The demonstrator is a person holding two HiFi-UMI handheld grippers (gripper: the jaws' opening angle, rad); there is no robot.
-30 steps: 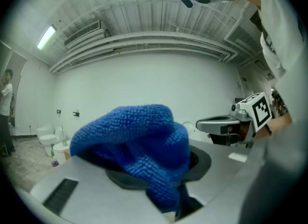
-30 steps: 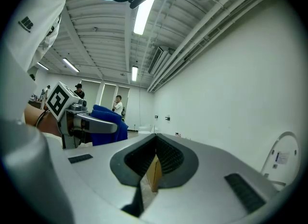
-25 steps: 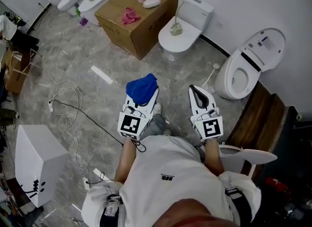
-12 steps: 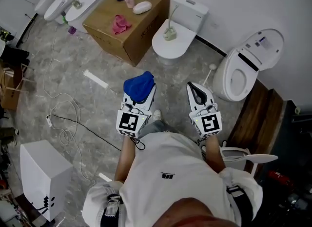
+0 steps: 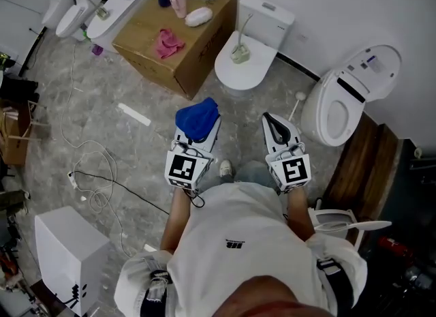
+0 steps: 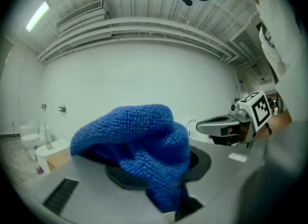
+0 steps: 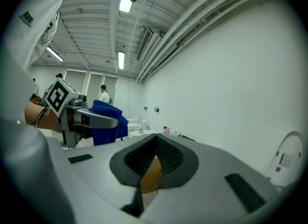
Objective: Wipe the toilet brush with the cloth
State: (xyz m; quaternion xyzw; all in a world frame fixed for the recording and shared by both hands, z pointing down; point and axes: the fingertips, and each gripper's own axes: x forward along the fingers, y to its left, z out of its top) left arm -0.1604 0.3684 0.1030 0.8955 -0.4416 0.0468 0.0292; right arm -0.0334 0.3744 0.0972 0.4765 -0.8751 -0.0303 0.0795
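My left gripper [image 5: 204,122] is shut on a bunched blue cloth [image 5: 196,119], which fills the left gripper view [image 6: 139,141] and hides the fingertips. My right gripper [image 5: 275,124] is held level beside it, its jaws shut with nothing between them [image 7: 155,142]. The toilet brush [image 5: 240,48] stands in its holder on the closed lid of the white toilet [image 5: 255,70] ahead, well beyond both grippers. From the right gripper view, the left gripper [image 7: 98,119] with the cloth shows at the left.
A cardboard box [image 5: 174,33] with a pink cloth [image 5: 167,43] and bottles stands left of the toilet. An open-lid toilet [image 5: 344,101] stands at the right, with a white stick [image 5: 294,108] leaning beside it. Cables [image 5: 95,172] and a white box [image 5: 71,258] lie at the left.
Both grippers have moved forward together toward the toilet with the brush, and the box and toilet now sit nearer in the head view. The cloth stays in the left gripper.
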